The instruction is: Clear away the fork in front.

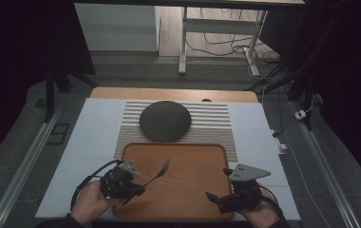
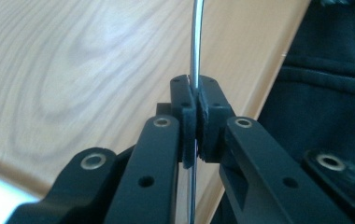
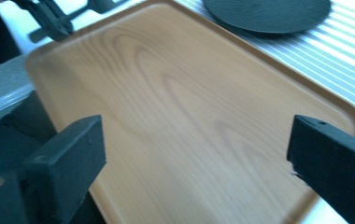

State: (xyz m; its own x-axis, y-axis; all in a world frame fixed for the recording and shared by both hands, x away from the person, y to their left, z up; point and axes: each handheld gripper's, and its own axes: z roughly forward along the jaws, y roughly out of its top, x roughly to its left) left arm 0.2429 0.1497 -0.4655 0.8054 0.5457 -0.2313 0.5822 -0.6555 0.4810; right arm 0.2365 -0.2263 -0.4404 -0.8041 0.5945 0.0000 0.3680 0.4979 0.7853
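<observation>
1. High view puts the left gripper (image 1: 138, 189) at the near left corner of the wooden tray (image 1: 193, 199), pinching a metal fork (image 1: 158, 174) by the lower part of its handle; the tined end points up and away over the tray, clear of the wood.
2. Left gripper view confirms the hold: the two pads are pressed together on the thin steel handle (image 2: 195, 42), which runs straight up out of the grip.
3. The right gripper (image 1: 215, 198) sits at the tray's near right corner with its fingers (image 3: 68, 154) spread wide and nothing between them, just bare tray beyond.
4. I'd judge the fork to be light and rigid, so it won't bend or sag, but polished steel is slippery and a narrow handle can pivot between flat pads.
5. Held low on the handle, the heavier head has leverage; a grip nearer the middle would probably steady it better.
6. It isn't fragile, though dropping it on the tray or the dark round plate (image 1: 165, 120) on the striped mat (image 1: 216, 126) would clatter and might mark the plate.
7. For a handover, the free gripper should take the handle's flat faces, not its edges.
</observation>
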